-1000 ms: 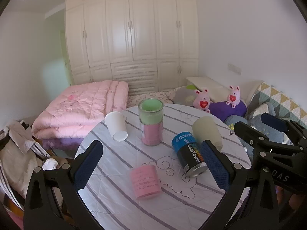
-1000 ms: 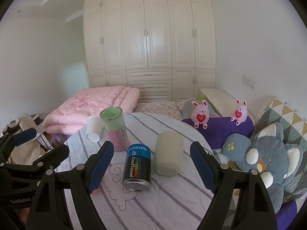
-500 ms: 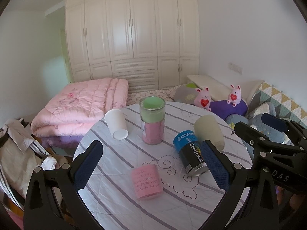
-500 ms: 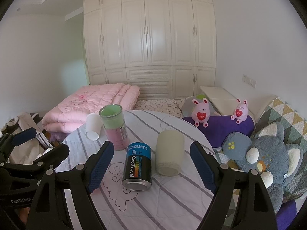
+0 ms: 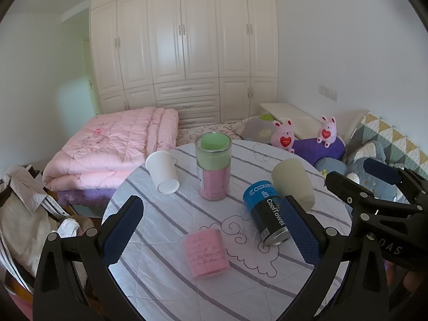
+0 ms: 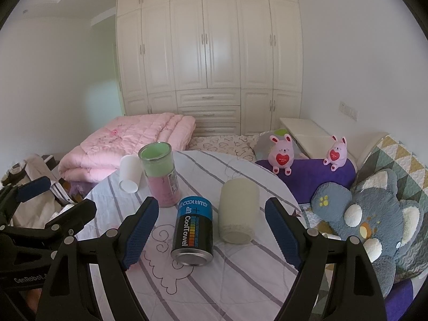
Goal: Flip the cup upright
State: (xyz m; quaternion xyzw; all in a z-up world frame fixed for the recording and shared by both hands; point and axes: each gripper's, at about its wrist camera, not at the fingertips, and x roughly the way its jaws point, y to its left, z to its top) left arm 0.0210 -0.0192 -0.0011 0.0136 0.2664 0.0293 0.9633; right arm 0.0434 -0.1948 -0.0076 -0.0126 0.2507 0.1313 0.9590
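Observation:
A cream cup lies on its side at the table's right, mouth toward me; it also shows in the left wrist view. A white paper cup lies tipped at the far left, seen too in the right wrist view. A pink cup lies on its side near the front. My left gripper is open and empty above the near table. My right gripper is open and empty, its jaws either side of the cream cup and a can, short of both.
A blue and black CoolTowel can lies beside the cream cup. A tall glass jar with green and pink contents stands mid-table. The round table has a striped cloth. Plush toys lie right, a pink quilt behind.
Both grippers have risen and tilted up slightly, so the table sits a little lower in view. No object has moved and both stay open.

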